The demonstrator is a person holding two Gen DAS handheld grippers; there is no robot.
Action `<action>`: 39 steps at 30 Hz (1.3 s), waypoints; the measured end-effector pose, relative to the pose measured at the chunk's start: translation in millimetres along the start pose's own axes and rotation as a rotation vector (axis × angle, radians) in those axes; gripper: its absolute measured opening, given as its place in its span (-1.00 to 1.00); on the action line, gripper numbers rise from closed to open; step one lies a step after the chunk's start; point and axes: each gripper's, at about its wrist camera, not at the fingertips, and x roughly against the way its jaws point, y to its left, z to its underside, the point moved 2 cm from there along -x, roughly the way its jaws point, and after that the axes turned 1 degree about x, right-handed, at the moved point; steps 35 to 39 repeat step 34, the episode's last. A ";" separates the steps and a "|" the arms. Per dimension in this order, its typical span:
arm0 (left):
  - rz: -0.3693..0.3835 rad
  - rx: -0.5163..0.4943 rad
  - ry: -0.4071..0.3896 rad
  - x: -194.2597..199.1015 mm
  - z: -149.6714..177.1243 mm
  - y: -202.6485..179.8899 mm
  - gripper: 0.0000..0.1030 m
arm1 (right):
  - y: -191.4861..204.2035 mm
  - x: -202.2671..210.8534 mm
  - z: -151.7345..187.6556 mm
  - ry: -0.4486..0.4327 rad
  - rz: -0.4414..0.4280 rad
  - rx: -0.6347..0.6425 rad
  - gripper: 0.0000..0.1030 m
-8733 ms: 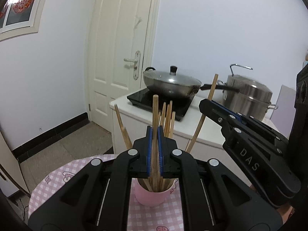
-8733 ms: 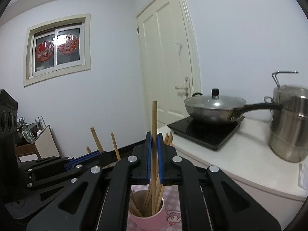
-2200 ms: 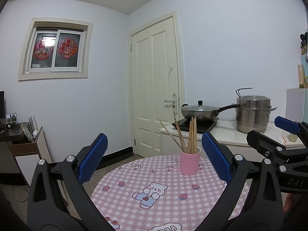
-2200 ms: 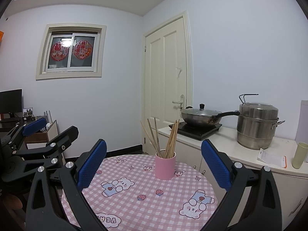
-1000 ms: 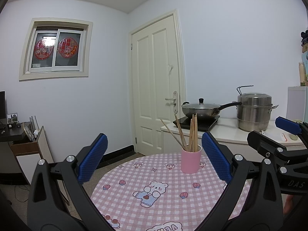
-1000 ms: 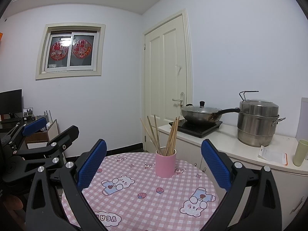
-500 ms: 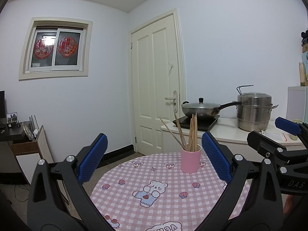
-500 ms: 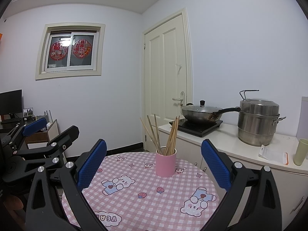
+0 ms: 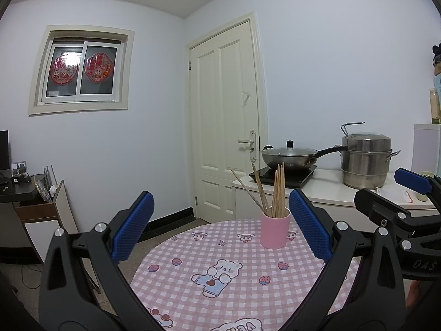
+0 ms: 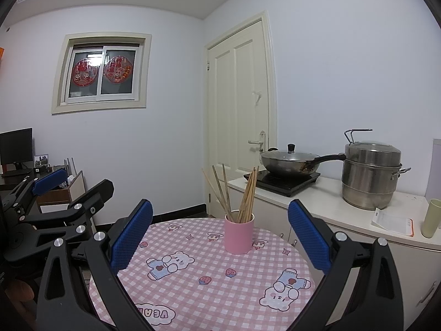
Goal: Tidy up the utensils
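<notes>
Both claws, clamped on chopsticks over the cup several seconds back, now sit withdrawn and empty: left gripper (image 9: 220, 229) with jaws wide apart, right gripper (image 10: 220, 231) likewise spread. Item: pink cup (image 9: 275, 231), upright on the round table's pink checked cloth (image 9: 220, 289), holding the wooden chopsticks (image 9: 278, 193) fanned out; it stands ahead of both claws, well apart from the blue pads (image 9: 308, 227), untouched.
</notes>
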 end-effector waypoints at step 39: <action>-0.020 -0.010 0.041 -17.2 10.0 -4.5 0.88 | 5.7 -14.1 10.8 0.048 -0.011 -0.027 0.84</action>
